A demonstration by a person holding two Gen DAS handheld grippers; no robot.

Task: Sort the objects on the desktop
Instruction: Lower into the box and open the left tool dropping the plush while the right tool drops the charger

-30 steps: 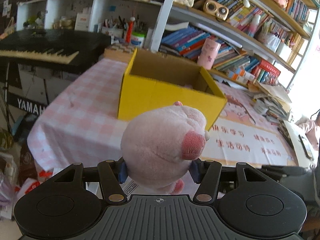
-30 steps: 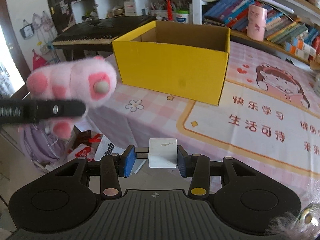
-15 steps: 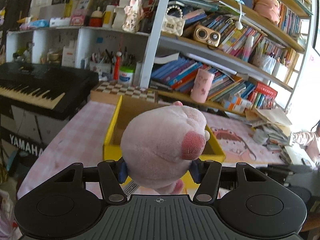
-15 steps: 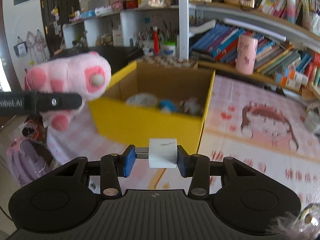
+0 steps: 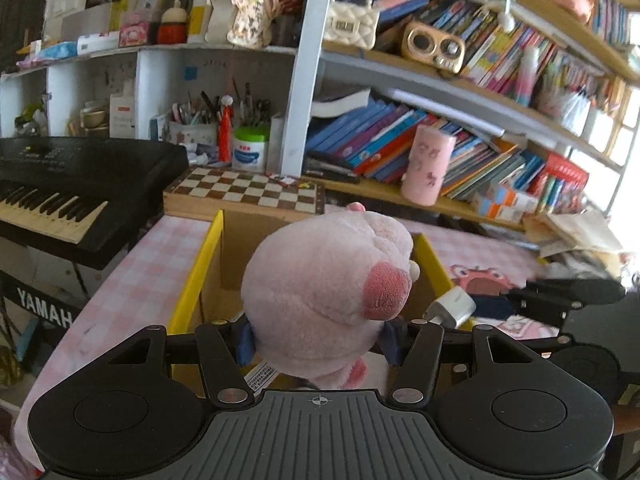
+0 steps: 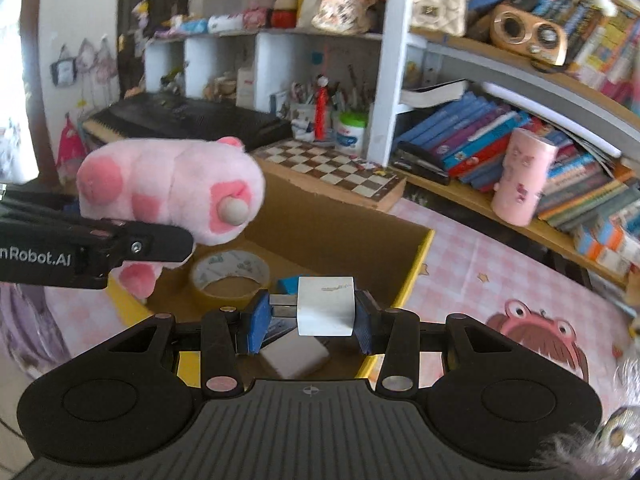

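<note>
Both grippers have travelled forward since a second ago: then the yellow cardboard box [image 6: 416, 256] stood ahead of me on the tabletop, now its open top lies directly under my two loads.

Nearest to me, my right gripper [image 6: 310, 316] is clamped on the small white cube-shaped plug adapter [image 6: 326, 306], and it hangs over the near part of the box. Below it I see a flat white block [image 6: 294, 354], a blue thing I cannot name, and a roll of brown packing tape [image 6: 228, 276] lying on the box floor.

My left gripper [image 5: 318, 338] is pressed tight on the round pink plush pig toy [image 5: 328, 294]; in the right wrist view this pig is at the left rim of the box, partly over the inside. The pig hides most of the box interior from the left camera.

Farther away are the wooden chessboard [image 5: 246, 194], the black electric keyboard [image 5: 76, 184], the pink cylindrical cup [image 5: 428, 170] and the shelves of books [image 5: 400, 140].

I judge the carry is finished, and what remains is to let go. The pig may need to go a little more inward, because it could fall outside the rim.
</note>
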